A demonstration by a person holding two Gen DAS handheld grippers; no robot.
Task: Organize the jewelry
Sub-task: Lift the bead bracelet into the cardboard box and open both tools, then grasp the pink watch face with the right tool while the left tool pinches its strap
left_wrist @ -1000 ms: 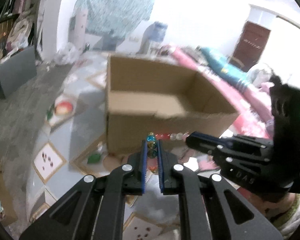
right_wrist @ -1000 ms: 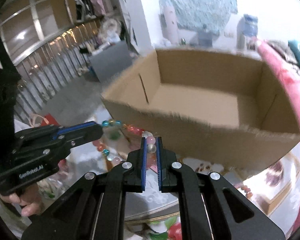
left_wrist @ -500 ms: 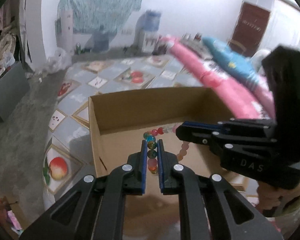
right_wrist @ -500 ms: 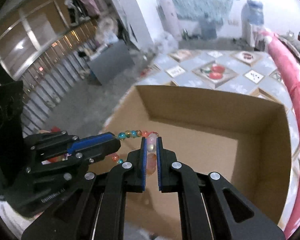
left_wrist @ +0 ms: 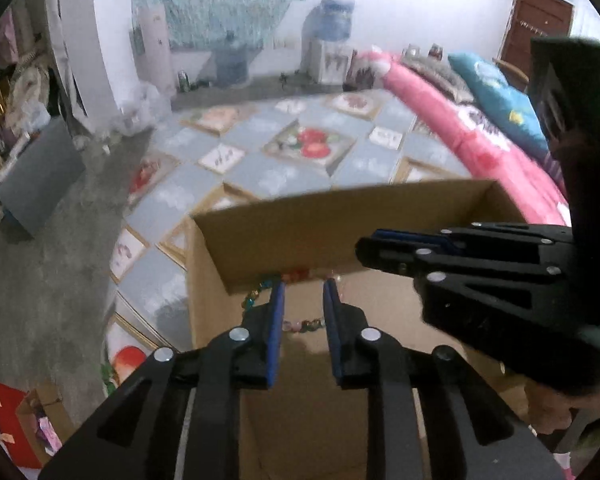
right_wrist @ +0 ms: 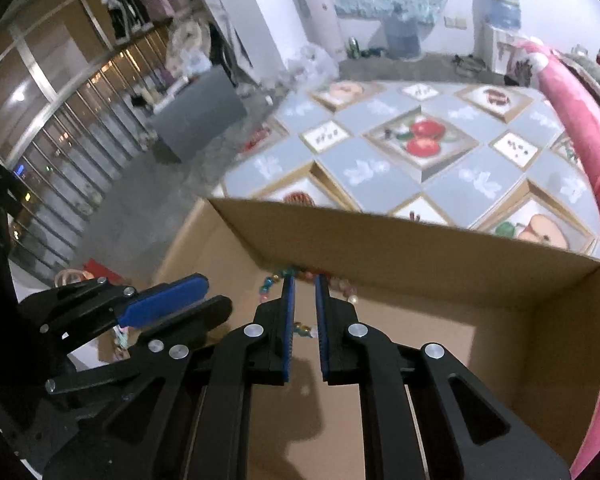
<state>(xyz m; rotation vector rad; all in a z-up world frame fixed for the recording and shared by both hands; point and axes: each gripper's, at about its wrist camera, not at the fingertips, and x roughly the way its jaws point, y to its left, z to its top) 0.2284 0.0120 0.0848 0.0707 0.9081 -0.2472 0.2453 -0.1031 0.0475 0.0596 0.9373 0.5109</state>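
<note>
A string of coloured beads [left_wrist: 256,295] lies low inside the open cardboard box [left_wrist: 340,232], against its far wall. My left gripper [left_wrist: 304,292] hangs over the box with its jaws opening; beads show in the gap, but the blue pads do not press them. In the right wrist view the beads [right_wrist: 342,285] spread along the same wall of the box [right_wrist: 420,248]. My right gripper [right_wrist: 304,283] is also over them with its jaws opening and a slim gap, the beads loose between. Each gripper appears in the other's view: right gripper [left_wrist: 366,242], left gripper [right_wrist: 216,294].
The box stands on a floor mat [right_wrist: 380,168] printed with fruit tiles. Pink bedding [left_wrist: 480,144] runs along the right side. A grey block [right_wrist: 200,116] sits on the concrete floor at left, and a water dispenser [left_wrist: 328,40] stands by the back wall.
Both grippers moved from in front of the box to above its inside, carrying the beads. Both pairs of jaws have since parted, and the beads have dropped toward the box's far wall.
</note>
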